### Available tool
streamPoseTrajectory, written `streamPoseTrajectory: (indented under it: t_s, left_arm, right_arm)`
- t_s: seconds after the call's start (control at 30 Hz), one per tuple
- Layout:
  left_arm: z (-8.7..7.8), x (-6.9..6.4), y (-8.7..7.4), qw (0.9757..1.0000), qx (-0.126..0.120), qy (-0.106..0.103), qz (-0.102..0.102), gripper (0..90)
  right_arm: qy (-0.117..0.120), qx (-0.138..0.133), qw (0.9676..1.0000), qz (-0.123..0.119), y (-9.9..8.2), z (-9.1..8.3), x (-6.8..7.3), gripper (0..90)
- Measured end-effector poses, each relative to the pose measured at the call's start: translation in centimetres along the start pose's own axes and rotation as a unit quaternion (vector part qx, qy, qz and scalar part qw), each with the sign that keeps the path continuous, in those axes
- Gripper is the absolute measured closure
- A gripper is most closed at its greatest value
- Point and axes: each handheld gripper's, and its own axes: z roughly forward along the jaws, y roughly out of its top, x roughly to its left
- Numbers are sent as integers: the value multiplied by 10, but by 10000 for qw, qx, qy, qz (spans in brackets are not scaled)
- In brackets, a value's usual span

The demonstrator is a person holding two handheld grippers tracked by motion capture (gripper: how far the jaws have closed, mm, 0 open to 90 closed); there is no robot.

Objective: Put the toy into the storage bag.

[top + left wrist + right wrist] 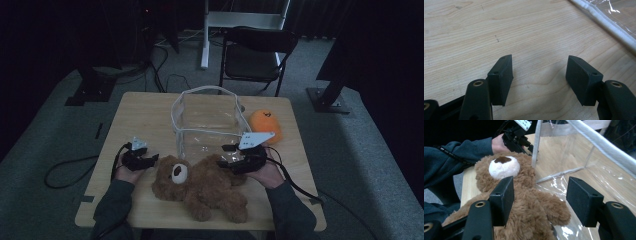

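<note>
A brown teddy bear (200, 185) lies on its back near the front of the wooden table (140, 115); its white muzzle (504, 167) faces up. Behind it stands a clear plastic bag (205, 120) with white trim, mouth upward. My left gripper (150, 159) rests just left of the bear's head, and its jaws (540, 58) stand open over bare wood, beside the bag's white trim (604, 21). My right gripper (224, 156) is at the bear's other side, open (541, 180), with the bear's arm (549, 207) below the gap and no pad pressing on it.
An orange plush toy (266, 125) sits at the right of the bag. A black folding chair (255, 55) stands beyond the table's far edge. Cables trail from both grippers over the table's front. The person's sleeve (454, 152) and left gripper (515, 135) lie behind the bear's head.
</note>
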Motion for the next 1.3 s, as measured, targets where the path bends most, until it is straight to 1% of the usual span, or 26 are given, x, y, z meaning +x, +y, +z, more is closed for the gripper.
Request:
streamPoseTrajectory:
  t_s: [0.17, 0.4, 0.57, 0.7, 0.77, 0.83, 0.87, 0.93, 1.03, 1.17, 1.2, 1.27, 1.3]
  left_arm:
    - [0, 0, 0, 10000, 15, 9, -7, 375]
    - [1, 0, 0, 10000, 35, 11, 10, 344]
    - [1, 0, 1, 9999, 50, 79, -56, 300]
    - [1, 0, 1, 9999, 40, 77, -68, 297]
    - [1, 0, 1, 9999, 40, 73, -66, 295]
    - [1, 0, 1, 9999, 43, 73, -62, 295]
    - [1, 0, 1, 9999, 48, 73, -57, 295]
    - [1, 0, 1, 9999, 53, 73, -51, 294]
    - [1, 0, 1, 9999, 53, 72, -51, 294]
    - [1, 0, 1, 9999, 42, 71, -60, 291]
    - [1, 0, 1, 9999, 50, 69, -55, 291]
    - [1, 0, 1, 9999, 50, 71, -52, 290]
    - [1, 0, 1, 10000, 48, 69, -52, 290]
  right_arm:
    - [11, 26, 10000, -91, 2, 5, 3, 368]
    - [37, 65, 10000, -63, 1, 9, 4, 346]
    - [30, 132, 9999, -64, 2, 11, 5, 313]
    - [68, 185, 9997, -150, 7, 15, 9, 308]
    - [44, 175, 9997, -190, 10, 16, 10, 297]
    - [93, 126, 9998, -141, 10, 17, 10, 290]
    - [89, 138, 9998, -120, 10, 18, 9, 289]
    - [178, 188, 9996, -98, 9, 20, 10, 282]
    - [110, 268, 9995, -134, 10, 22, 13, 252]
    - [79, 346, 9989, -312, 15, 26, 20, 207]
    - [67, 346, 9987, -365, 17, 27, 21, 207]
    - [97, 394, 9984, -401, 20, 30, 23, 205]
    - [134, 397, 9981, -457, 21, 31, 24, 205]
